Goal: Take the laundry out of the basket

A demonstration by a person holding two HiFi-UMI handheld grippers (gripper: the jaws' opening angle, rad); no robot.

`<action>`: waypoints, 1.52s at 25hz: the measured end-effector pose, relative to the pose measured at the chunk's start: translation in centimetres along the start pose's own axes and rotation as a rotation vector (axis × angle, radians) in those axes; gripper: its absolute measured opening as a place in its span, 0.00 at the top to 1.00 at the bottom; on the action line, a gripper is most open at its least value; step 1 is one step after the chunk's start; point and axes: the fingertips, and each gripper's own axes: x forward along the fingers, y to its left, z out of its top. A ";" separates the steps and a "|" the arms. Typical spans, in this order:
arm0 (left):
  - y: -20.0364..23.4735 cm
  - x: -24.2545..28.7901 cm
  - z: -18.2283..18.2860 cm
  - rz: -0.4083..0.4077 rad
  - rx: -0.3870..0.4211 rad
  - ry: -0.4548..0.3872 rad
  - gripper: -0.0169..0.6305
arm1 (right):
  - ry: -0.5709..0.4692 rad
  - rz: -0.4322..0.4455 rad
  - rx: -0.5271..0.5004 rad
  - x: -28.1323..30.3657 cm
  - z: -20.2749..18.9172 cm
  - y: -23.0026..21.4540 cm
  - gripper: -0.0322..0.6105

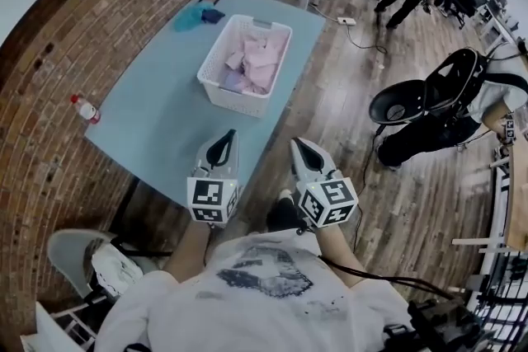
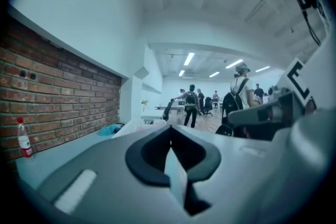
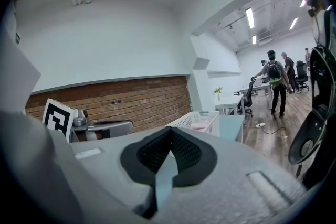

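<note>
At the counter's [image 1: 157, 124] left edge stands a bottle [image 1: 85, 109], and a blue cloth [image 1: 198, 15] lies at the far corner, with open surface between them. The white basket [image 1: 216, 77] sits along the right edge with pink laundry [image 1: 262, 58] inside it, well apart from us. Our left gripper [image 1: 226, 138] hangs over the near right corner, jaws pressed together on nothing. Our right gripper [image 1: 299, 146], likewise closed and empty, is past the right edge above open wooden floor [image 1: 346, 103].

bare table [image 1: 157, 121] before basket [image 1: 235, 97], bottle [image 1: 86, 109] far left, brick wall [image 1: 45, 86] alongside
</note>
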 end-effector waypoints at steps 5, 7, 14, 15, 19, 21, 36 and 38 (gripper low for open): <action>2.1 5.4 -0.4 0.046 0.002 0.026 0.99 | 0.018 0.045 0.006 5.3 0.1 -4.0 0.95; 3.0 8.2 -0.6 0.070 0.001 0.036 0.99 | 0.027 0.064 0.012 7.8 0.3 -6.2 0.95; 6.1 20.1 1.2 0.176 0.000 0.079 0.99 | 0.073 0.149 0.016 17.0 4.0 -15.8 0.95; 6.7 21.6 1.6 0.197 -0.003 0.082 0.99 | 0.078 0.167 0.007 18.2 4.7 -16.9 0.95; 8.2 27.0 2.5 0.256 -0.011 0.092 0.99 | 0.095 0.229 0.000 22.4 6.3 -20.3 0.95; 8.7 29.1 2.4 0.275 -0.012 0.106 0.99 | 0.107 0.259 0.003 24.0 6.4 -21.6 0.95; 12.4 35.2 -1.5 0.247 -0.065 0.261 0.99 | 0.165 0.254 0.034 31.5 5.9 -25.7 0.95; 12.4 36.0 -2.2 0.227 -0.080 0.281 0.99 | 0.167 0.242 0.031 32.0 6.0 -25.8 0.95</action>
